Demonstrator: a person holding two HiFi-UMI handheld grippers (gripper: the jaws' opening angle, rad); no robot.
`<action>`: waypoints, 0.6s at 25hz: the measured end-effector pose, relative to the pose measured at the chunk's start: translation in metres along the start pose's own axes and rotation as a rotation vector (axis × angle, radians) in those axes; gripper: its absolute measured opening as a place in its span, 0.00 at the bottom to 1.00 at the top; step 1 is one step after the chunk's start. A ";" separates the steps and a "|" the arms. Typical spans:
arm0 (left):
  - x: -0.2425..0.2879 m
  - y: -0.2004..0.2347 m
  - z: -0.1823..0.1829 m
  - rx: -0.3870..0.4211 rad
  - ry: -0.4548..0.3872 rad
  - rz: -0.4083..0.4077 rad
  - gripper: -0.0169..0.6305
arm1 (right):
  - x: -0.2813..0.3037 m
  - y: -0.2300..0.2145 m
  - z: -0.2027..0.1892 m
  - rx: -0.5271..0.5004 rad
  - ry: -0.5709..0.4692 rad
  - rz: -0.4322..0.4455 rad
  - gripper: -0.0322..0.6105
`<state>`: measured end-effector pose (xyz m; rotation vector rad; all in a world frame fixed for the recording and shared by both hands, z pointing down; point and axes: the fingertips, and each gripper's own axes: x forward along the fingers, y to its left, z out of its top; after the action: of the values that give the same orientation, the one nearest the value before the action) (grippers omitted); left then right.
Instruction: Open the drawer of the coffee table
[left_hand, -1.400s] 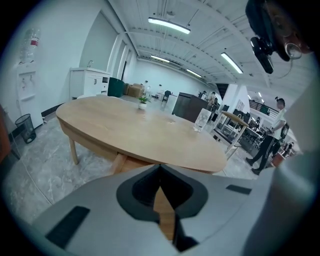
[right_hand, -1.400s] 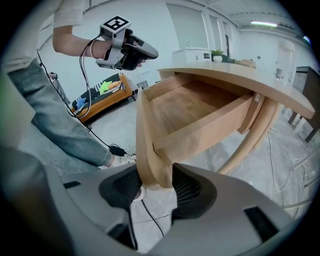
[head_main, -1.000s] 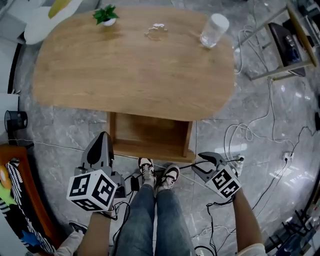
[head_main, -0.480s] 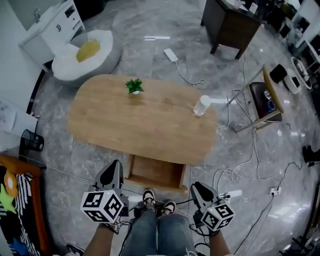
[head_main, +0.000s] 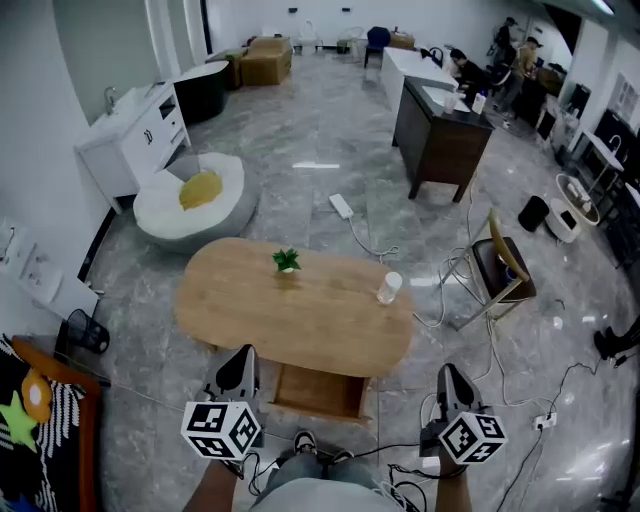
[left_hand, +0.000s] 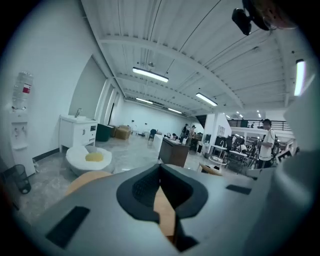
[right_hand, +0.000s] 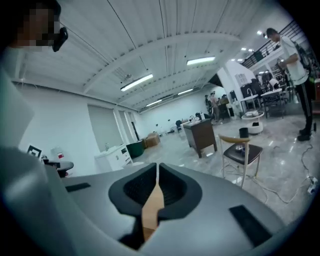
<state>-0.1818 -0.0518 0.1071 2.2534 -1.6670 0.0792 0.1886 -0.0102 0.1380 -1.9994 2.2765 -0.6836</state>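
Observation:
The oval wooden coffee table (head_main: 300, 320) stands on the marble floor, and its drawer (head_main: 320, 392) is pulled out toward me. A small green plant (head_main: 287, 261) and a clear cup (head_main: 388, 288) sit on top. My left gripper (head_main: 238, 368) hangs above the floor left of the drawer, its jaws shut on nothing (left_hand: 160, 167). My right gripper (head_main: 452, 380) is right of the drawer, apart from it. Its jaws have just been closing and now meet with nothing between them (right_hand: 157, 170). Both point level across the room.
A white beanbag (head_main: 195, 205) and a white cabinet (head_main: 130, 140) lie beyond the table on the left. A dark desk (head_main: 440, 140) and a chair (head_main: 500, 270) stand on the right. Cables (head_main: 455, 300) trail over the floor there. My feet (head_main: 305, 440) are before the drawer.
The view has pulled up and back from the table. Both grippers have risen away from the open drawer, the right one rolling upright with its jaws closing. The drawer stays out.

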 end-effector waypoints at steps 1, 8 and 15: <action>-0.002 0.000 0.011 0.002 -0.024 0.002 0.02 | -0.006 -0.002 0.016 -0.010 -0.023 -0.021 0.06; -0.008 0.001 0.053 0.042 -0.102 -0.002 0.02 | -0.066 -0.023 0.087 -0.110 -0.215 -0.207 0.05; -0.009 0.000 0.042 0.041 -0.072 0.018 0.02 | -0.101 -0.047 0.089 -0.204 -0.250 -0.385 0.05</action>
<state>-0.1909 -0.0562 0.0659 2.2970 -1.7382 0.0377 0.2771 0.0556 0.0474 -2.4867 1.9055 -0.1977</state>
